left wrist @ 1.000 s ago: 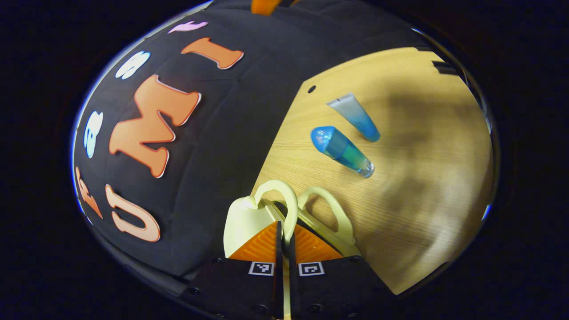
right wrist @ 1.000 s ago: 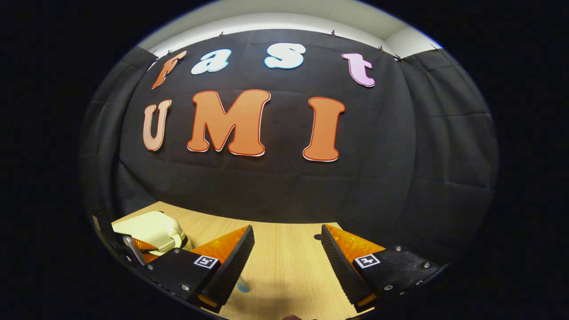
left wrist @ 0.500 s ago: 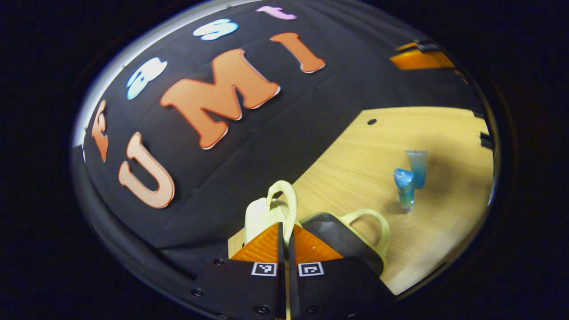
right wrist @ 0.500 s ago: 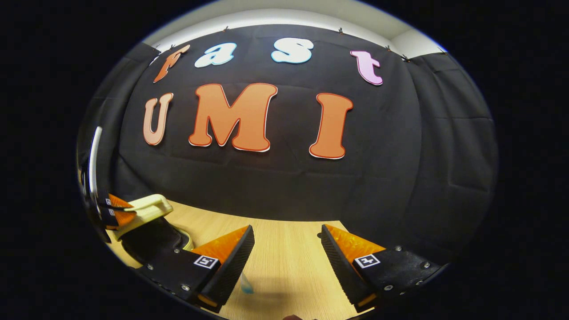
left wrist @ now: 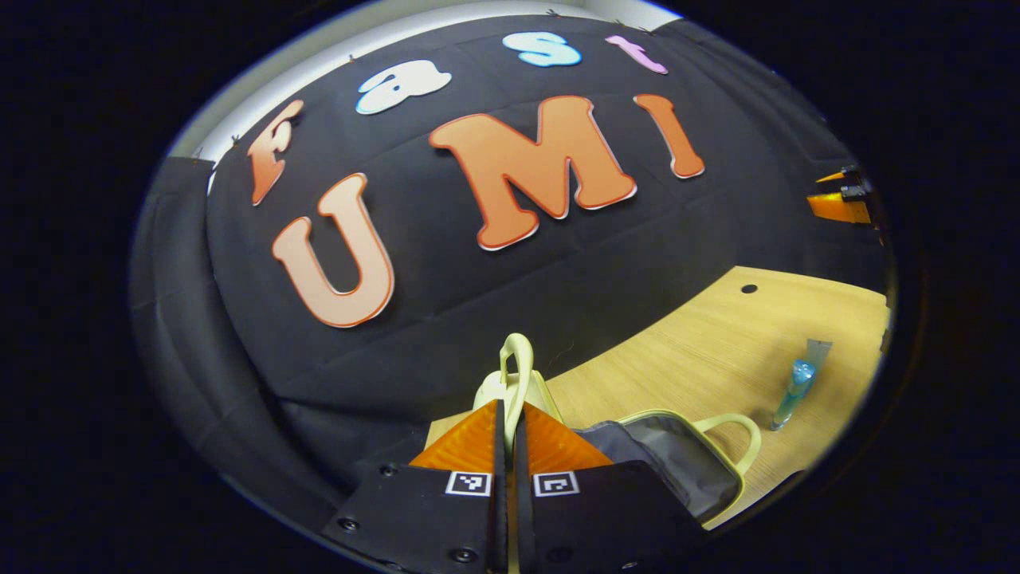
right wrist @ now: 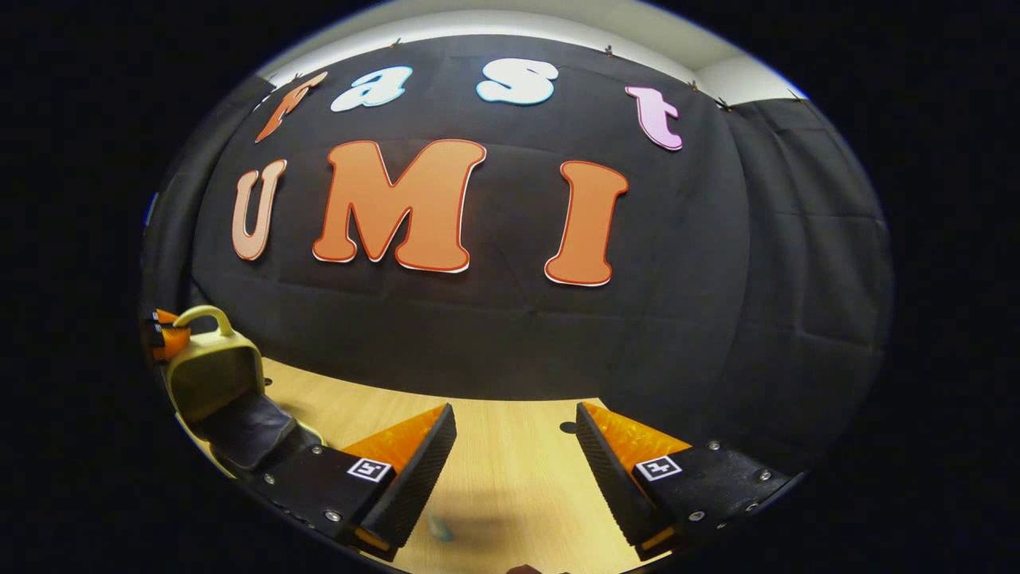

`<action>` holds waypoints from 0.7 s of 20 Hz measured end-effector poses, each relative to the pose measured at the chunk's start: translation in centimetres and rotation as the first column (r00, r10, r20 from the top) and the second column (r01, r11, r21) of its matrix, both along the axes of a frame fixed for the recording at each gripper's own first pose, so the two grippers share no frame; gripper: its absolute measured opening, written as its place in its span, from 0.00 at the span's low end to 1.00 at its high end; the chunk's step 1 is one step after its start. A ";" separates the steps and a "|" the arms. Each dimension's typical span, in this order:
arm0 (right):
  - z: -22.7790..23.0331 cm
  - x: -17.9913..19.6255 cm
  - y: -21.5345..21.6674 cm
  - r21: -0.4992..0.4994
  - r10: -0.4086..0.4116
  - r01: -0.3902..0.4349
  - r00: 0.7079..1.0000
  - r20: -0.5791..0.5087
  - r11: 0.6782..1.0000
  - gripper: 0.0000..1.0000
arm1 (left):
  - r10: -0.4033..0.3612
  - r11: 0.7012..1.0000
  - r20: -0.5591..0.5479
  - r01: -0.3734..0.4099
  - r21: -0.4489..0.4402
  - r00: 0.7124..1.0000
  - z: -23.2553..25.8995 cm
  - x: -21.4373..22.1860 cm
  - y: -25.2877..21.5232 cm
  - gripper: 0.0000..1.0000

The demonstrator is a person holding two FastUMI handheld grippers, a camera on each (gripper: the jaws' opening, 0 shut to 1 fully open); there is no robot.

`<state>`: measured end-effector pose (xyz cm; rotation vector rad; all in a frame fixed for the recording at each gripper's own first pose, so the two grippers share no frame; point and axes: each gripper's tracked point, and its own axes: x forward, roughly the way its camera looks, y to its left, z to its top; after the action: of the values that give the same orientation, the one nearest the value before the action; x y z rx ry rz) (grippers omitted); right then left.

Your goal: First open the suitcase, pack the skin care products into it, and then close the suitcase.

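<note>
A pale yellow suitcase [left wrist: 721, 466] lies on the wooden table [left wrist: 717, 335], its dark-lined lower half showing. My left gripper [left wrist: 507, 414] is shut on the lid's handle [left wrist: 516, 363] and holds the lid raised. In the right gripper view the lid [right wrist: 211, 371] stands nearly upright over the dark lining [right wrist: 247, 426], with the left gripper [right wrist: 163, 335] at its handle. A blue bottle [left wrist: 793, 383] and a blue tube [left wrist: 814, 355] lie side by side to the right of the case. My right gripper [right wrist: 514, 438] hangs open above the table [right wrist: 510, 478], holding nothing.
The black cloth wall rises close behind the table's far edge. A small dark hole [left wrist: 748, 288] marks the tabletop near that edge. The right gripper [left wrist: 837, 203] shows at the far right of the left gripper view. A blurred blue spot [right wrist: 438, 526] lies under the right gripper.
My left gripper has swung the lid up and back by its handle, from nearly closed to almost upright, baring the dark lining. The right gripper has barely moved.
</note>
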<state>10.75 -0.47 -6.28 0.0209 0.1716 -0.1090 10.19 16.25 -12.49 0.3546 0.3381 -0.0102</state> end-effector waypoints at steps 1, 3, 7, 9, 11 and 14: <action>-0.1 0.4 0.0 -0.014 0.003 -0.003 1.000 -0.006 1.000 0.95 | 0.024 1.000 0.012 -0.024 -0.005 1.000 0.2 0.2 1.5 0.05; -0.3 1.1 0.0 -0.045 0.005 -0.005 1.000 -0.016 0.999 0.96 | 0.074 0.997 0.019 -0.073 -0.031 0.997 0.0 0.3 4.0 0.05; -0.9 1.8 0.1 -0.095 0.010 -0.015 0.999 -0.052 0.995 0.95 | 0.192 0.979 0.018 -0.191 -0.069 0.981 -1.3 0.3 10.0 0.05; -0.8 2.1 0.5 -0.098 0.015 -0.020 0.998 -0.057 0.995 0.95 | 0.250 0.963 0.008 -0.247 -0.107 0.968 -2.6 0.4 12.6 0.05; -0.7 2.0 1.0 -0.099 0.016 -0.022 0.998 -0.064 0.995 0.95 | 0.289 0.951 -0.005 -0.288 -0.115 0.957 -3.6 0.2 14.8 0.05; -0.1 1.5 1.8 -0.096 0.017 -0.023 0.998 -0.061 0.995 0.95 | 0.322 0.941 -0.027 -0.323 -0.103 0.946 -5.2 -0.5 17.1 0.05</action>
<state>12.24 1.35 -6.34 -0.0812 0.2264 -0.0976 9.68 33.33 -17.68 0.1900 0.4006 0.2916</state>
